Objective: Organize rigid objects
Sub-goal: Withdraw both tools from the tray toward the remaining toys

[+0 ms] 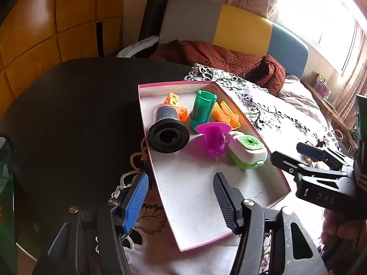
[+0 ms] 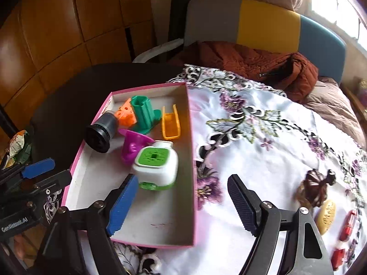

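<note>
We find a pink-rimmed box (image 1: 207, 192) lying on a flowered cloth (image 2: 263, 151) that covers part of a dark bench (image 1: 75, 105).

Contents of the box, all gathered at its far end:
- a black spool (image 1: 168, 129) on its side by the left wall;
- small orange blocks (image 1: 175, 105) behind the spool;
- a green tube (image 1: 201, 108) on a flat base;
- an orange trough (image 2: 170, 122) beside the tube, near the right wall;
- a magenta funnel (image 1: 213, 137), tipped over;
- a white-and-green case (image 1: 247, 151), touching the funnel, nearest the box's open floor.

The near half of the box floor carries nothing but a faint mark.

Outside the box, on the cloth at the right, we note a dark brown ornament (image 2: 315, 189), a yellow oval piece (image 2: 325, 216) just below it, and two red pieces (image 2: 347, 225) beyond that, well apart from the box.

The left hand-held gripper (image 1: 181, 202) is released, its jaws spread wide and holding nothing; its left finger sits over the cloth outside the box wall and its right finger over the box floor. The right hand-held gripper (image 2: 183, 206) is likewise released and empty, with its left finger over the box just beside the case and its right finger over the cloth. From the left wrist view we see it at the right edge beyond the box corner.

Behind the bench stand a chair (image 2: 263, 23) with grey, yellow and blue panels and a rust-coloured jacket (image 2: 252, 61).
</note>
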Demonstrator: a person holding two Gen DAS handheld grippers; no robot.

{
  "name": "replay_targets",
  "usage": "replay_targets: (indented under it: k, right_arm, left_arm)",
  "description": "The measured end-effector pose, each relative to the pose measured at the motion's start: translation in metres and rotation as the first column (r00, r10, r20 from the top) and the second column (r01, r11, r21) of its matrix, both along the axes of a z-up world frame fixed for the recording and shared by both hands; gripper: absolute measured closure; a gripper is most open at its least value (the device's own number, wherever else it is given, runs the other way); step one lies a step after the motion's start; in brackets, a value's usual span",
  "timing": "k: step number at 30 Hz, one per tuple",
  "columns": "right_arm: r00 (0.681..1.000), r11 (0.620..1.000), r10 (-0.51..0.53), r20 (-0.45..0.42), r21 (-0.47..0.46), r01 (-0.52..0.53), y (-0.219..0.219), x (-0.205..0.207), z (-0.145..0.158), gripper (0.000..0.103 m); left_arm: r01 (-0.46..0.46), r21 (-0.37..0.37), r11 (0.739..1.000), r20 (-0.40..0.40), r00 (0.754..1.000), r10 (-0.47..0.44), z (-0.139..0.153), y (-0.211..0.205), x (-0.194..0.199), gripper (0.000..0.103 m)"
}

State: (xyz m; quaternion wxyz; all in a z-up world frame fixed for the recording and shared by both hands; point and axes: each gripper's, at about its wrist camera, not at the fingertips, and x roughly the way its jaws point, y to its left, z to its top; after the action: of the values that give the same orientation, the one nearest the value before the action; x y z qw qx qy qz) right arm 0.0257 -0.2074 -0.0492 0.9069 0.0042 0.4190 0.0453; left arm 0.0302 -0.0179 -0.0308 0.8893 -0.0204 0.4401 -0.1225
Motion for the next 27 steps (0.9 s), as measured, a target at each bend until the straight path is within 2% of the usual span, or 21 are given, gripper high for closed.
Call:
replay_targets:
  k: [11, 18, 23, 25, 27]
  right_arm:
    - [0.988, 0.988, -0.155, 0.028, 0.009, 0.155, -0.072, -0.025, 0.014, 0.018]
    - [0.946, 0.947, -0.321, 0.048, 0.019, 0.32, -0.143, -0.047, 0.025, 0.017]
    - [0.881, 0.883, -0.469, 0.062, 0.018, 0.469, -0.202, -0.068, 0.032, 0.016]
    - [0.838, 0.84, -0.542, 0.059, 0.041, 0.54, -0.229, -0.08, 0.033, 0.016]
    - [0.774, 0.777, -0.63, 0.06, 0.07, 0.626, -0.256, -0.094, 0.031, 0.016]
  left_arm:
    - [0.034, 0.004, 0.999, -0.004, 0.999, -0.034, 0.0, -0.011, -0.004, 0.043]
    - [0.055, -0.006, 0.998, -0.008, 0.998, -0.055, 0.001, -0.017, -0.007, 0.043]
    - [0.082, -0.014, 0.997, -0.004, 0.997, -0.082, 0.004, -0.025, -0.01, 0.043]
    - [0.105, -0.034, 0.994, 0.0, 0.994, -0.106, 0.008, -0.029, -0.012, 0.043]
    - [0.134, -0.048, 0.99, 0.011, 0.991, -0.134, 0.013, -0.036, -0.014, 0.043]
